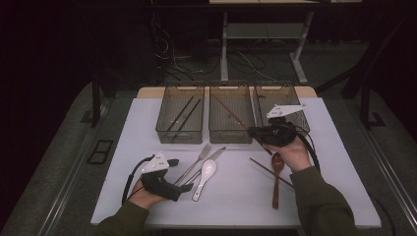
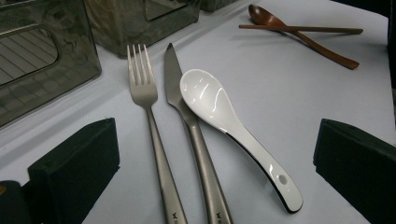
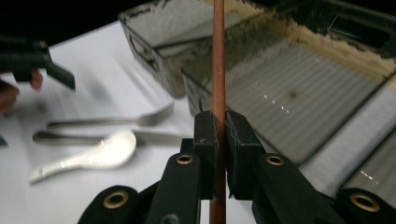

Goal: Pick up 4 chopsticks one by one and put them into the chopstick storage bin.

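Roughly midway through sorting cutlery into three smoked-plastic mesh bins [image 1: 180,129] at table's far edge. Left bin already holding two dark chopsticks [image 1: 183,114]. Middle bin [image 1: 231,133] receiving a reddish-brown wooden chopstick [image 3: 218,56], pinched between pressed-together jaws of right gripper [image 1: 255,132] and slanting over that bin's front rim, tip inside, tail end out over white tabletop [image 1: 147,128]. Right bin [image 1: 275,93] apparently bare, though partly covered by gripper's grey plate.

Left to sort, on tabletop: steel fork [image 2: 142,84], steel knife [image 2: 173,79] and white ceramic soup spoon [image 2: 210,100] lying close together, spoon's bowl overlapping knife blade; further right, brown wooden spoon [image 1: 276,167] with second wooden chopstick [image 1: 268,170] crossing it, near right hand [image 1: 295,153].

Left gripper [image 1: 183,187] low beside the fork-knife-spoon cluster, jaws spread wide, nothing between them, handle ends of the steel pieces lying in the gap ahead.

Hard to make out: dim lighting throughout; bin contents seen through tinted mesh only, so count of sticks in left bin a best reading. Right bin floor largely masked. Right gripper view blurred at left side. Handle ends of fork and knife cut off at lower edge of left gripper view. Whether held chopstick touches bin rim: cannot tell.
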Tool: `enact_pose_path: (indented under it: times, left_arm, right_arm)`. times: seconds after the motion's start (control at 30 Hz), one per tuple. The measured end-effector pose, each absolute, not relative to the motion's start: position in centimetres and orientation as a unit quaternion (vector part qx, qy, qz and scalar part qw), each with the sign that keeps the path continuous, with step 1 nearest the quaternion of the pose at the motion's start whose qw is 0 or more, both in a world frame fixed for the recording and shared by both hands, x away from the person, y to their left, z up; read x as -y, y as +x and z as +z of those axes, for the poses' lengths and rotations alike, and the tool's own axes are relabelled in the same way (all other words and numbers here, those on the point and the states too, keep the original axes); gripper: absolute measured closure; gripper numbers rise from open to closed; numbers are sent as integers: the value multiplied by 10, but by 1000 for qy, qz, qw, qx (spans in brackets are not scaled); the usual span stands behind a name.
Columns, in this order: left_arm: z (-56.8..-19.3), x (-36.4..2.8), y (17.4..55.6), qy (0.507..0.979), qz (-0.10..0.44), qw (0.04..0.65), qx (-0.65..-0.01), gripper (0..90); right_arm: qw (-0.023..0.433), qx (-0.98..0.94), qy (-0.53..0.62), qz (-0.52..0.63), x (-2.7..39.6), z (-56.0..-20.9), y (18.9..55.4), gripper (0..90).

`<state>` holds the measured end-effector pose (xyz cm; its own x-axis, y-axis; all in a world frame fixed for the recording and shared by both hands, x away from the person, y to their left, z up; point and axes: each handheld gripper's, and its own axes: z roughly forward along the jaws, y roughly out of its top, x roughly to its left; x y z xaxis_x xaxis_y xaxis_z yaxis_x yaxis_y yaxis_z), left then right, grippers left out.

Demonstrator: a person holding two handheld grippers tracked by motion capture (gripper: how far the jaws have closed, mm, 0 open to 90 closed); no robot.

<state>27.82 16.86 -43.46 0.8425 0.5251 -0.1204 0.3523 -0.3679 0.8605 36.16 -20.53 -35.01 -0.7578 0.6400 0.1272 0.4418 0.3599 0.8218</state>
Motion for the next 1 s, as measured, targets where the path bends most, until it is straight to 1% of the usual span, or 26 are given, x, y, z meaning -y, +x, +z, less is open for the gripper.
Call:
enact_pose_path:
  times: [0.47, 0.73, 1.0]
  left_arm:
    - [-435, -168, 278, 823, 86, 495, -267, 0]
    - [-435, -168, 277, 823, 85, 494, -266, 0]
    - [-435, -167, 277, 825, 87, 494, -261, 0]
  right_arm:
    - [117, -810, 324, 475, 158, -328, 390, 830]
    - [120, -811, 329, 469, 127, -329, 412, 830]
    - [110, -806, 337, 474, 94, -333, 439, 830]
